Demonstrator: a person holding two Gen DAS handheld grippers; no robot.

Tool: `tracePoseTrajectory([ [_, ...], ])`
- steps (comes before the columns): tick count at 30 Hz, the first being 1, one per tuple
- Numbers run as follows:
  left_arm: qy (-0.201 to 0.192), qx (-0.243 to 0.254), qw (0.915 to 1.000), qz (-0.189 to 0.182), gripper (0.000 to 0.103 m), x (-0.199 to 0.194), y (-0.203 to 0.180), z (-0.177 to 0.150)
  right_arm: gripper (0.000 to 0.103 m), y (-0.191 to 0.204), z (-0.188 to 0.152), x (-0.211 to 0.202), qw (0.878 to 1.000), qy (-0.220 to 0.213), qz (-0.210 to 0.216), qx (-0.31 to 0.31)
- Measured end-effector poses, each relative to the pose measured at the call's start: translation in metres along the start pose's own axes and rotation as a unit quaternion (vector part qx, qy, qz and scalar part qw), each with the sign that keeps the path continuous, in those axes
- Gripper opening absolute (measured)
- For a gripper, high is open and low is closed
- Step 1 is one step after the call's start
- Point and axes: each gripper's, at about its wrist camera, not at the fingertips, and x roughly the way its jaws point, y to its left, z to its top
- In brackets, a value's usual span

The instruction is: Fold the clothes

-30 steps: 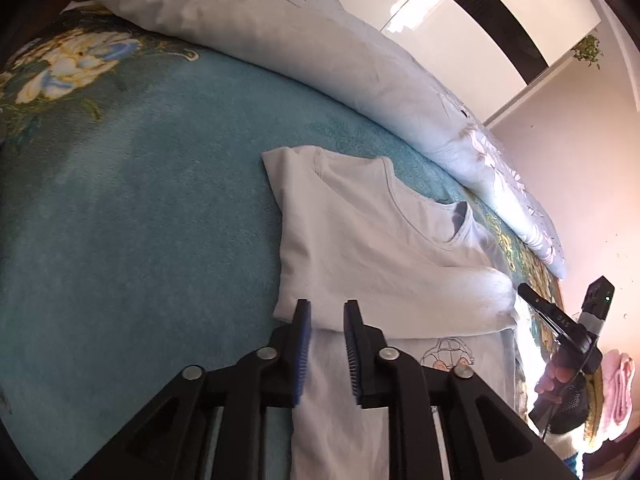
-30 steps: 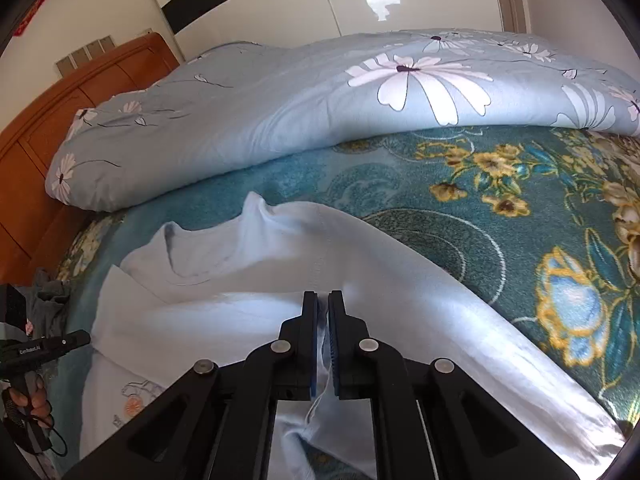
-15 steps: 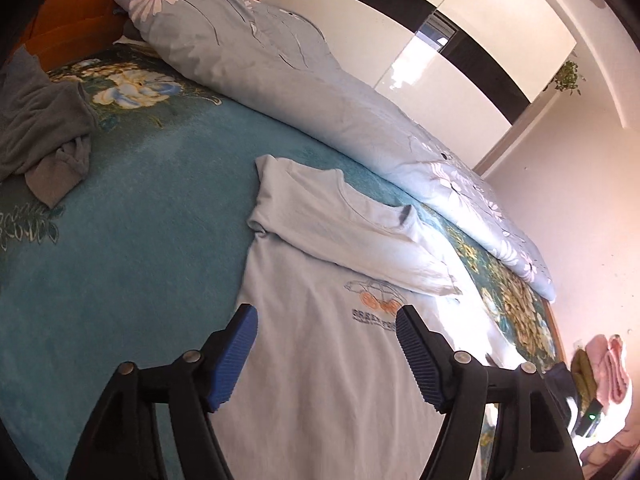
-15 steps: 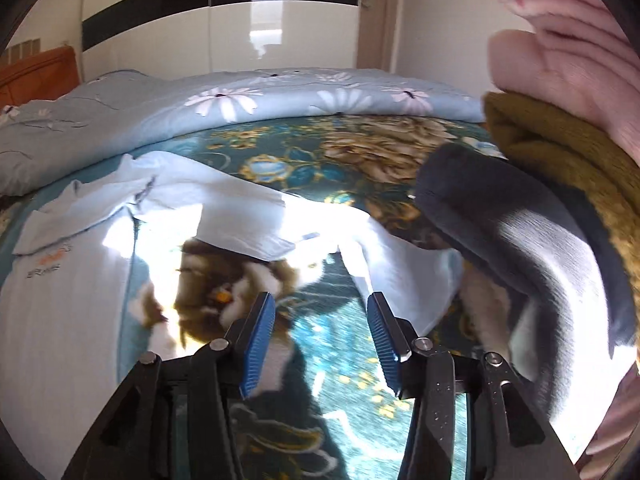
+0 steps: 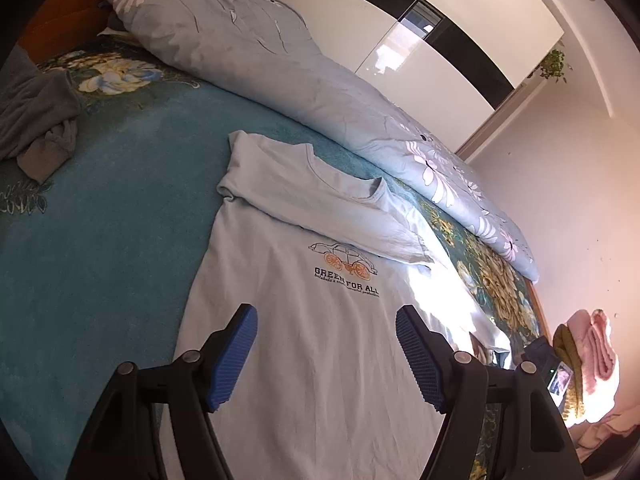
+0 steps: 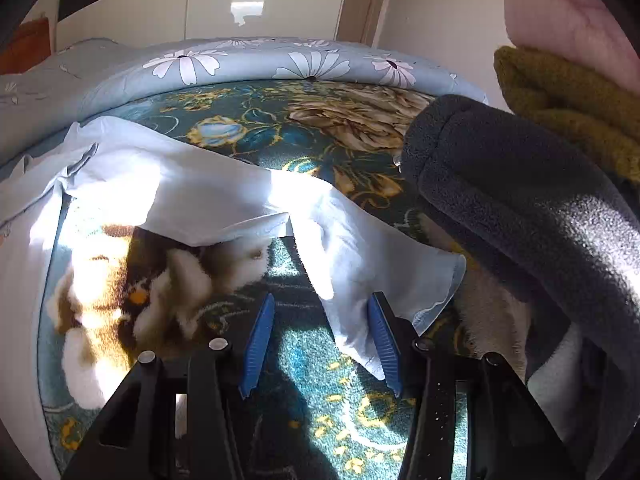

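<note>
A pale blue long-sleeved shirt [image 5: 312,320] with a "GREEN FOR ALL" print lies flat on the teal bed cover [image 5: 100,248]. One sleeve is folded across its chest. My left gripper [image 5: 326,344] hovers open over the shirt's lower body with nothing between its pads. In the right wrist view the other sleeve [image 6: 360,240] stretches out over the floral cover. My right gripper [image 6: 322,336] stands over the sleeve's end. Its jaws are closing, with the cuff lying between them close to the right pad [image 6: 384,344]. The pads do not press on the cloth.
A flowered light blue quilt [image 5: 304,80] runs along the far side of the bed. A crumpled grey garment [image 5: 36,120] lies at the left. A stack of folded clothes, grey fleece [image 6: 520,208], mustard and pink, stands close on the right of the sleeve end.
Both grippers went from nearly shut to open and let go of the shirt. The left one pulled back from the folded sleeve. The right one swung over to the outstretched sleeve's end by the stack.
</note>
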Motion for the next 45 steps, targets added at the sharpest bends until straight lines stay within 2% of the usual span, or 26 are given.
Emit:
tracePoseTrajectory([
  [1,-0.001,-0.004,1.0000,-0.001,0.075,-0.001,0.002,0.000,0.028,-0.003,0.003,0.000,1.000,0.000,-0.001,0.005],
  [3,-0.008,-0.009,0.9999,-0.003,0.075,-0.003,0.007,0.001,0.006,-0.006,0.010,0.002,1.000,-0.002,-0.005,0.006],
  [6,-0.010,-0.016,0.9998,-0.003,0.075,-0.003,0.015,0.003,0.004,-0.001,0.025,-0.001,1.000,-0.014,0.008,-0.004],
  [9,-0.011,-0.030,0.9995,0.004,0.075,-0.003,0.028,0.006,0.004,0.016,0.053,-0.026,0.997,-0.072,0.013,-0.028],
  [12,-0.015,-0.048,0.9987,0.003,0.075,-0.003,0.041,0.009,0.004,0.053,0.095,-0.055,0.989,-0.132,0.032,-0.066],
  [15,-0.017,-0.060,0.9981,0.004,0.075,-0.004,0.052,0.011,0.004,0.111,0.128,-0.085,0.973,-0.187,0.065,-0.122],
  [19,-0.022,-0.074,0.9970,0.008,0.075,-0.006,0.066,0.012,0.004,0.214,0.135,-0.113,0.939,-0.223,0.137,-0.224],
  [26,-0.015,-0.092,0.9952,0.033,0.075,-0.008,0.091,0.011,0.004,0.360,0.080,-0.084,0.902,-0.149,0.235,-0.331],
  [31,-0.013,-0.094,0.9945,0.045,0.075,-0.013,0.100,0.010,0.004,0.388,0.052,-0.050,0.901,-0.077,0.252,-0.344],
  [33,-0.012,-0.095,0.9944,0.045,0.075,-0.013,0.100,0.010,0.007,0.384,0.052,-0.047,0.900,-0.060,0.267,-0.340],
  [35,-0.011,-0.095,0.9945,0.042,0.075,-0.011,0.097,0.012,0.021,0.374,0.055,-0.053,0.897,-0.054,0.284,-0.334],
  [37,-0.007,-0.092,0.9950,0.038,0.075,-0.005,0.091,0.015,0.070,0.360,0.059,-0.061,0.894,-0.054,0.303,-0.327],
  [39,0.001,-0.084,0.9960,0.033,0.075,0.002,0.081,0.019,0.070,0.344,0.061,-0.069,0.887,-0.059,0.331,-0.317],
  [42,0.016,-0.060,0.9976,0.030,0.075,0.018,0.062,0.027,0.070,0.316,0.063,-0.082,0.888,-0.082,0.332,-0.307],
  [45,0.034,-0.021,0.9989,0.025,0.075,0.036,0.036,0.035,0.071,0.275,0.068,-0.090,0.890,-0.104,0.356,-0.267],
])
